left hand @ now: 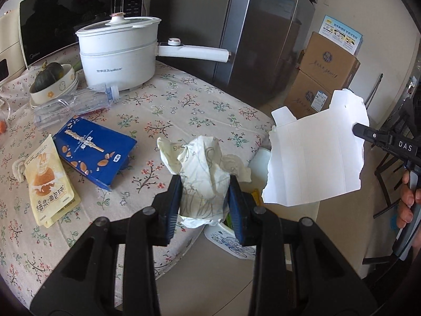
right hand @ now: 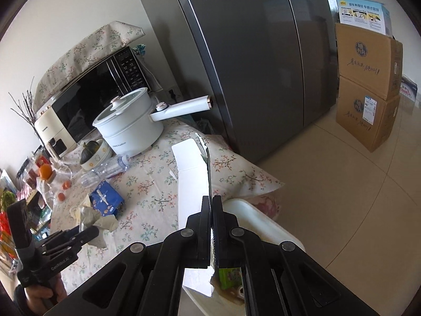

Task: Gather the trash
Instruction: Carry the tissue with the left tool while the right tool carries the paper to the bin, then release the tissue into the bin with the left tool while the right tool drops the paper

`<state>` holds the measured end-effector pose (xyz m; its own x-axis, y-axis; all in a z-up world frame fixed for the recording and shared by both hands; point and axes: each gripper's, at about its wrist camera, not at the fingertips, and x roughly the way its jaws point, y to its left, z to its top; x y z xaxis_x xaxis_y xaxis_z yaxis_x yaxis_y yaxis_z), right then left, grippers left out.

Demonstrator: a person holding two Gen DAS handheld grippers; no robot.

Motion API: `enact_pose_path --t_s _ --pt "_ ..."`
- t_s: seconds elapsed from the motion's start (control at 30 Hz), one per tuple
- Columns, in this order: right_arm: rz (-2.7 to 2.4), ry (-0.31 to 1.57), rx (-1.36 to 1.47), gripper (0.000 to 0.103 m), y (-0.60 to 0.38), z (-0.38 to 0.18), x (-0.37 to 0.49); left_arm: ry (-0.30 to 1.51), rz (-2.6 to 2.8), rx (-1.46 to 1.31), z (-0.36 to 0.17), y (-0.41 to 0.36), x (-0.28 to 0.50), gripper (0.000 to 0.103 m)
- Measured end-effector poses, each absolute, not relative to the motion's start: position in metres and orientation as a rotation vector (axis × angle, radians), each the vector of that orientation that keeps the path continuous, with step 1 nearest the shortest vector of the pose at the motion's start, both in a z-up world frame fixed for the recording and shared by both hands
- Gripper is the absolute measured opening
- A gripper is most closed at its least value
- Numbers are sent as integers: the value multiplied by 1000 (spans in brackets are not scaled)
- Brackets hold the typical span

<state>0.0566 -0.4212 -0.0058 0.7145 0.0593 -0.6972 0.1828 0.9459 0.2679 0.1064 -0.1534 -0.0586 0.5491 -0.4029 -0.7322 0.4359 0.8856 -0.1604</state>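
Note:
My left gripper (left hand: 205, 184) is shut on a crumpled white paper wad (left hand: 202, 168), held above the table's front edge; it also shows in the right wrist view (right hand: 97, 221). My right gripper (right hand: 211, 200) is shut on a torn flat white cardboard piece (right hand: 190, 184), held in the air over a white bin (right hand: 252, 218) beside the table; the piece shows in the left wrist view (left hand: 315, 155). On the floral tablecloth (left hand: 184, 105) lie a blue snack box (left hand: 94, 150), a yellow snack bag (left hand: 47, 181) and an empty clear plastic bottle (left hand: 73, 105).
A white electric pot (left hand: 118, 55) with a long handle, a bowl with a dark squash (left hand: 50, 79) and a microwave (left hand: 52, 26) stand at the table's back. A grey fridge (right hand: 250, 60) and stacked cardboard boxes (right hand: 368, 84) stand beyond. The bin holds a green package (right hand: 230, 276).

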Motion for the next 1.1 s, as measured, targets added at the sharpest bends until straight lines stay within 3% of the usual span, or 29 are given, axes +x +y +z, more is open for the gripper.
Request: enact_pose_path --t_s 0.4,0.6,0.77,0.93,0.97,1.07,1.1 --pt "-108 889 307 2 -450 -42 45 875 -590 192 -87 -216 84 37" --pt "-114 921 302 8 -454 -48 45 880 -607 213 -93 -227 81 37" --pt "-135 944 312 28 -459 -53 44 885 -626 212 -97 -235 80 37" --pt "-146 953 303 40 -459 -56 43 871 -660 206 -102 -243 81 39" --pt "-150 954 299 43 -459 -56 43 862 -699 180 -102 -244 82 43" --pt "-159 959 294 46 -460 -57 44 849 -706 190 -103 -249 85 73" --pt "-163 960 295 47 -460 -57 43 842 -693 201 -104 -249 85 75"
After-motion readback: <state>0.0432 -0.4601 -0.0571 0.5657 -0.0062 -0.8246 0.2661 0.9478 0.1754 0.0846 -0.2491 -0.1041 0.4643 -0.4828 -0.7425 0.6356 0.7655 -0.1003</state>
